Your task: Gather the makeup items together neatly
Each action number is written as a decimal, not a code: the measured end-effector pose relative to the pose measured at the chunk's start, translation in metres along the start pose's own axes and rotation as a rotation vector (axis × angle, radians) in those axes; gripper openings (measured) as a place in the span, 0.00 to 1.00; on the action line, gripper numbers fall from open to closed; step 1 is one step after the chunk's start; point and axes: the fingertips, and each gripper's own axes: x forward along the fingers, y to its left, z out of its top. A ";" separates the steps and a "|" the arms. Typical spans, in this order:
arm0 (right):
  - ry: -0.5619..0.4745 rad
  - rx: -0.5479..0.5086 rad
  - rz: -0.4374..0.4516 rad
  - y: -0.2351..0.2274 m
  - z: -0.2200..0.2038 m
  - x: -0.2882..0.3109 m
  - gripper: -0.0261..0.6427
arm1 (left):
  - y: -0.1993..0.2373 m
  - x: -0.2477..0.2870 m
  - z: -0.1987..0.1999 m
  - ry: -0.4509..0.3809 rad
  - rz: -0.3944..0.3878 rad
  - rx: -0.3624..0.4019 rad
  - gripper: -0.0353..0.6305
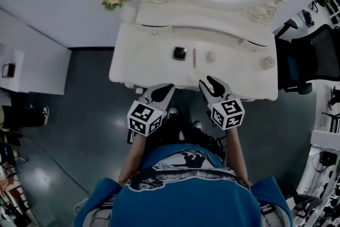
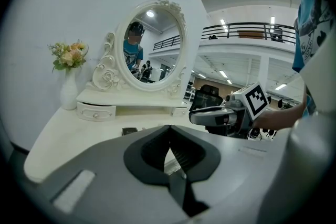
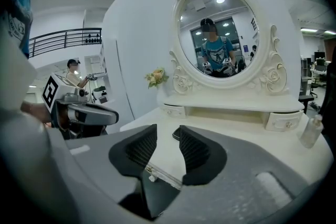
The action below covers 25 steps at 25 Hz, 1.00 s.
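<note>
Held both close to the near edge of the table [image 1: 143, 61], at lower centre of the head view, aimed toward the mirror. Carried the left hand-held gripper [image 1: 166, 87] pinched fully closed on nothing, probably idle for now. Carried the right hand-held gripper [image 1: 210, 82] partly spread, likewise with nothing inside, likely readied for a first pick. Found a black compact [image 1: 179, 53], a pink lipstick [image 1: 194, 57] just beside it, a small pale round item [image 1: 211, 56] and a bottle [image 1: 267, 62] well apart toward the right, strung loosely across mid-frame. Touched none of them; judged gathering not yet begun.
</note>
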 end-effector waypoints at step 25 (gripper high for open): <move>-0.093 -0.020 0.133 -0.003 -0.022 -0.137 0.09 | -0.152 0.001 -0.019 -0.052 0.091 0.040 0.07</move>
